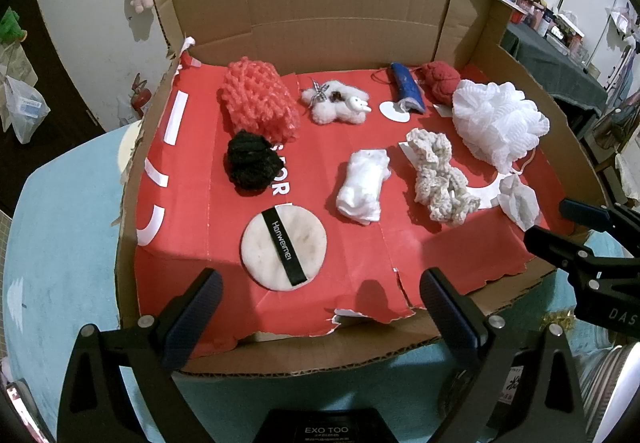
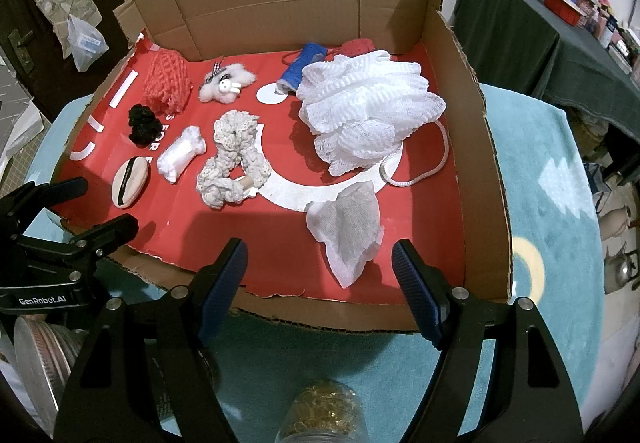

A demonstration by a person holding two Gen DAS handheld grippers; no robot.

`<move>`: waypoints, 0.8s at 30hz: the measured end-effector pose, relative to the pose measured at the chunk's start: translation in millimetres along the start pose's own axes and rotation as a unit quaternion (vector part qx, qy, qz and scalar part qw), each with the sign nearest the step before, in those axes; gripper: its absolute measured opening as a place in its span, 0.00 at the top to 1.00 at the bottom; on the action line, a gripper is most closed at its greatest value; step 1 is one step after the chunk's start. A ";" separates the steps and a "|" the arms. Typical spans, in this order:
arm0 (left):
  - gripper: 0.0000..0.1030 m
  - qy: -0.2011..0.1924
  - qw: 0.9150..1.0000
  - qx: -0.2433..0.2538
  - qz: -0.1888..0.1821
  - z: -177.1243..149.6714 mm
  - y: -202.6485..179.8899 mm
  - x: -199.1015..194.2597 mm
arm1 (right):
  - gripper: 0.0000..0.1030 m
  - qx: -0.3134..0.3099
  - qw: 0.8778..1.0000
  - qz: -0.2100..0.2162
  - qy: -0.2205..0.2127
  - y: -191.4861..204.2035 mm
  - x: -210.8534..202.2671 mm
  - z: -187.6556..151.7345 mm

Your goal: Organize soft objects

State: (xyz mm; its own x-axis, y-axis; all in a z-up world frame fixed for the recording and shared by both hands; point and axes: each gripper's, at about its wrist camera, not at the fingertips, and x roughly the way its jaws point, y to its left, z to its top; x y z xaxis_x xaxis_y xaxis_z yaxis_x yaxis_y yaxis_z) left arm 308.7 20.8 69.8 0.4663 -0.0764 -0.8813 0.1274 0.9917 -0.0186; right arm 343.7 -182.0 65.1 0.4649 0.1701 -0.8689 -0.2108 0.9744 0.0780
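Observation:
Soft things lie on the red floor of a cardboard box (image 1: 320, 15) (image 2: 476, 163). A round powder puff (image 1: 284, 246) (image 2: 130, 181) sits front left, just ahead of my open, empty left gripper (image 1: 320, 307). Behind it are a black scrunchie (image 1: 250, 161) (image 2: 141, 124), a pink net sponge (image 1: 258, 99) (image 2: 167, 81) and a white rolled cloth (image 1: 362, 185) (image 2: 180, 153). A cream crochet scrunchie (image 1: 440, 177) (image 2: 230, 163), a white mesh pouf (image 1: 496, 119) (image 2: 368, 107) and a crumpled tissue (image 2: 348, 231) (image 1: 520, 203) lie to the right. My right gripper (image 2: 320, 283) is open in front of the tissue.
At the back lie a fluffy white clip (image 1: 340, 103) (image 2: 226, 83), a blue tube (image 1: 408, 91) (image 2: 300, 69) and a red knit ball (image 1: 442, 81) (image 2: 358, 45). The box rests on a teal cloth (image 2: 560, 183). A jar of gold bits (image 2: 320, 415) stands near me.

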 end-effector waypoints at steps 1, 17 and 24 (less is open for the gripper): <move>0.02 -0.001 1.000 -0.001 0.000 0.1 -0.1 -0.1 | 0.28 0.000 1.000 0.000 -0.001 -0.2 -0.1 -0.2; 0.02 -0.095 0.995 -0.029 0.020 3.7 12.5 -62.7 | 0.28 -0.002 0.995 -0.008 -0.098 -0.6 -72.6 5.2; 0.00 -0.186 0.981 -0.023 0.046 -30.9 4.3 -127.6 | 0.19 -0.021 0.985 -0.011 -0.172 7.7 -137.8 -34.3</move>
State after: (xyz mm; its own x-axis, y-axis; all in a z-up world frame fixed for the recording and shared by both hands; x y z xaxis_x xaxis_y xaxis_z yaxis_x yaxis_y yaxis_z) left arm 222.8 38.0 167.6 0.7621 -0.0109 -0.6474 0.0347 0.9991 0.0240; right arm 248.5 -203.1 168.6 0.7324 0.1963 -0.6519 -0.2293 0.9727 0.0352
